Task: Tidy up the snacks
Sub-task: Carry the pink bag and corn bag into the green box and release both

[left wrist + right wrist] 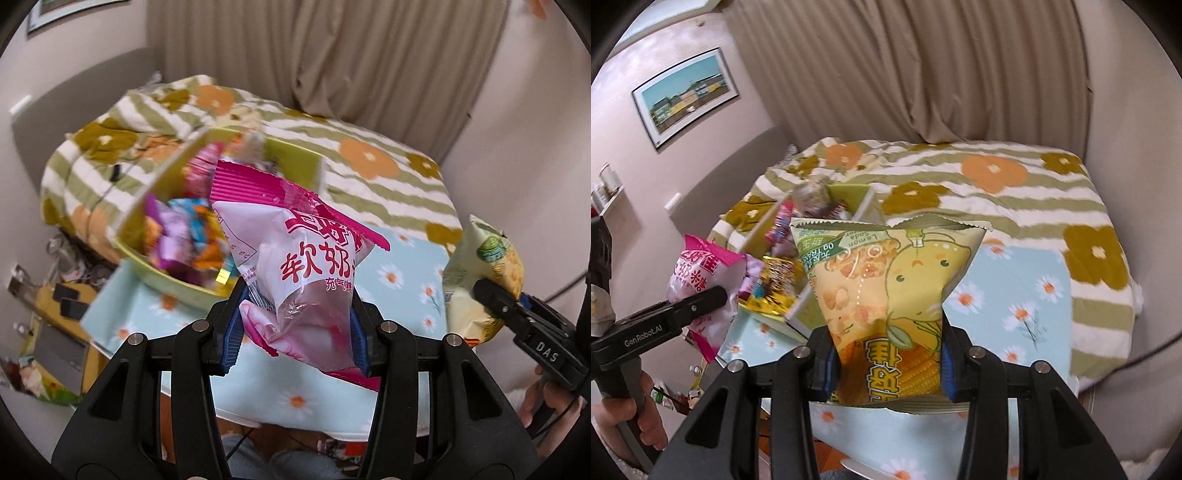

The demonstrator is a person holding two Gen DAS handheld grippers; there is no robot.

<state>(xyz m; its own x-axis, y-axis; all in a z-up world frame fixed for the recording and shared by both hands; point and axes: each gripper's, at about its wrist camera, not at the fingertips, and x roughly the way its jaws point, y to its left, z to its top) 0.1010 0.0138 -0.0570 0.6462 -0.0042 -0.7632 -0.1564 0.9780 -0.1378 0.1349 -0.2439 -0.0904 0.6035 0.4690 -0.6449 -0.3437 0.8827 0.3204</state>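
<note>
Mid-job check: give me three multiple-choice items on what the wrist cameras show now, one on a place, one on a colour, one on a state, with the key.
1. Where is the green snack box?
A. on the floor
B. on the daisy-print cloth, ahead of both grippers
C. against the curtain

2. What colour is the top seal of the bag in the left gripper?
A. magenta
B. blue
C. black

3. What state is the right gripper in?
A. open and empty
B. shut on a spoon
C. shut on the yellow corn-snack bag

Key:
1 B: the box of mixed wrapped snacks sits on the light-blue daisy cloth beyond both held bags.
2 A: the pink-and-white marshmallow bag has a ribbed magenta strip on top.
3 C: both blue pads press the yellow bag's lower sides and it hangs clear of the cloth.
</note>
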